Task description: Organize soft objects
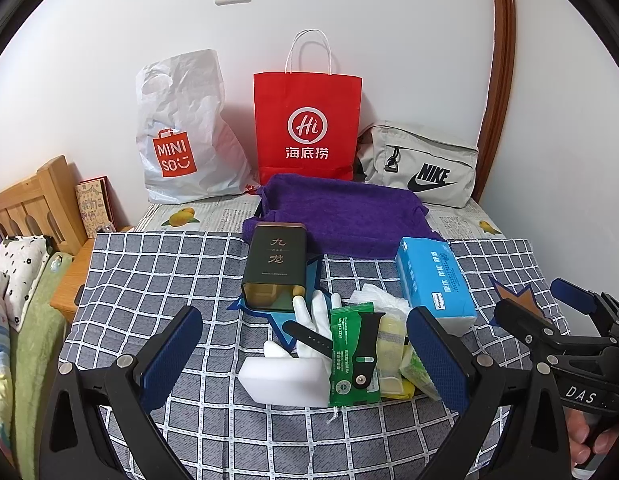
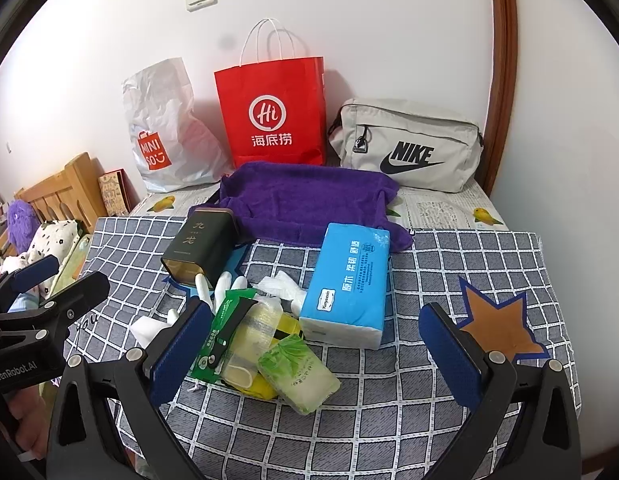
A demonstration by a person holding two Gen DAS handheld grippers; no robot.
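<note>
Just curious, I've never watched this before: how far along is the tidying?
Nothing looks sorted yet. Both the left gripper and the right gripper are open and hold nothing. The tissue pack, white glove and small packets lie heaped on the checked cloth; the red bag stands behind.

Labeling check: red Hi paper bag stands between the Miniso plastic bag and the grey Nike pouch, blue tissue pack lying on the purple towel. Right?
Not quite. The blue tissue pack lies on the checked cloth, in front of the purple towel, not on it; the right wrist view shows this. The red Hi paper bag does stand between the Miniso plastic bag and the grey Nike pouch.
</note>
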